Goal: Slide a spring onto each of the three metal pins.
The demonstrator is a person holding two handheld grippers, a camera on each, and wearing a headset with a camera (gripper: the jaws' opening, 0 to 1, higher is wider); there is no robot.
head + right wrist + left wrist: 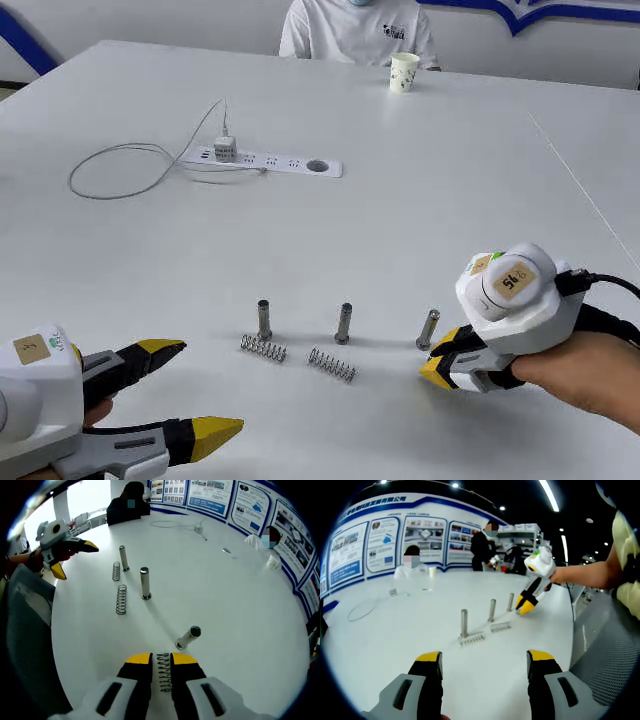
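Desk: white; I see a power strip upper left, a paper cup at top.
Pins: three in a row, lower centre; two springs lie just beside them.
Left tool: wide open, empty.
Right tool: clamped on a spring.

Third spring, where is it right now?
In the right gripper view, the third spring is clamped between the jaws of the right gripper, just short of the nearest pin, at the row's right end.

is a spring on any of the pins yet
No, all three pins are bare: two springs lie on the table, the third spring sits in the right gripper.
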